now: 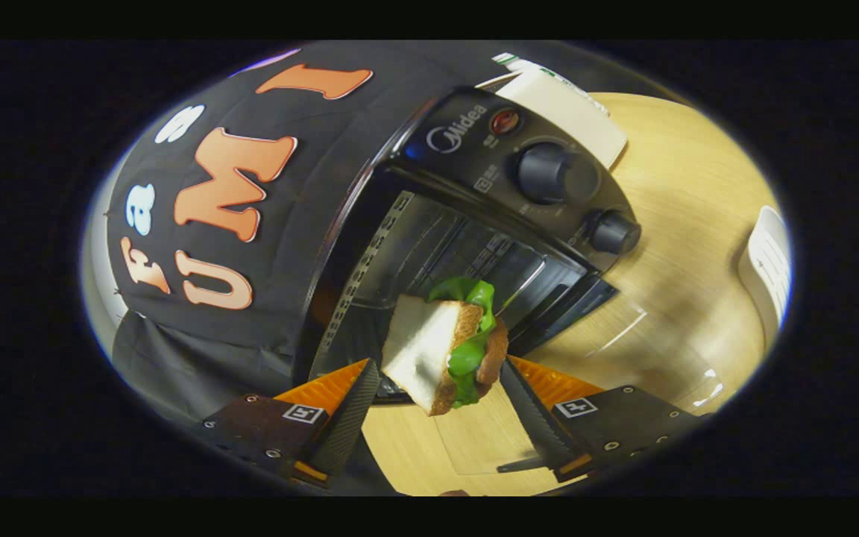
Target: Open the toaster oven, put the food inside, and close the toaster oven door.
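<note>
Black cloth of the booth wall fills the upper left of the frame, and a light wooden table [690, 224] takes the right side. Between them, from the middle toward the upper right, sits the toaster oven [474, 216]. Its door [571, 302] is already open and hangs down, so the dark cavity with the wire rack [467, 253] shows.

At the bottom centre, your gripper [441, 373] holds the sandwich [444, 350]. Both fingers press on it, one on the white bread face at the left and one on the crust side at the right, with green lettuce showing at the edge. The sandwich is tilted and it is just in front of the cavity mouth, not yet inside, as far as I can judge.

For this step, I think you need to bring the sandwich level first, then move it straight forward over the door and above the rack. Keep the fingers clear of the cavity frame at the left. Lower until the bread lies on the rack, and only then open the fingers. The two knobs [549, 173] at the upper right need no touch now.
</note>
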Demonstrator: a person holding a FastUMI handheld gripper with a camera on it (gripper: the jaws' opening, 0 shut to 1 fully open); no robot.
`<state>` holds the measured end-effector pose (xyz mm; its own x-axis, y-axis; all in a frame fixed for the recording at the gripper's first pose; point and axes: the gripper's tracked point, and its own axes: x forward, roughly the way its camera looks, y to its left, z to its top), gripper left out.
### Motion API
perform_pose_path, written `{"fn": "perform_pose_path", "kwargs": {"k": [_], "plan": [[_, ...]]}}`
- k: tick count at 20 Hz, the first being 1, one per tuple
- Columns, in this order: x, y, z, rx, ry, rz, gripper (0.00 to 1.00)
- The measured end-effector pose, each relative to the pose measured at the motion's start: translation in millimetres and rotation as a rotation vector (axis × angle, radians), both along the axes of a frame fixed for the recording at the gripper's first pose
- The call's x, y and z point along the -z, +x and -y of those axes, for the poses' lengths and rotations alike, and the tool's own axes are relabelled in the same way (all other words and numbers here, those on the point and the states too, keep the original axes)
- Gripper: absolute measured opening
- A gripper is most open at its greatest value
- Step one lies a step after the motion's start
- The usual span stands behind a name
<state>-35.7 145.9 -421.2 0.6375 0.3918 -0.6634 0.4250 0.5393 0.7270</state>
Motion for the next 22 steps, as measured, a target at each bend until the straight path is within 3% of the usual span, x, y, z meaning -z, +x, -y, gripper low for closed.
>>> {"fn": "perform_pose_path", "kwargs": {"k": [5,13,17,22], "plan": [[-31,-30,19,-0.115,-0.061,0.067,0.97],[-54,-107,14,-0.486,-0.414,0.274,0.96],[-33,-143,5,-0.623,-0.507,0.264,0.94],[-5,-183,-5,-0.671,-0.489,0.15,0.87]]}}
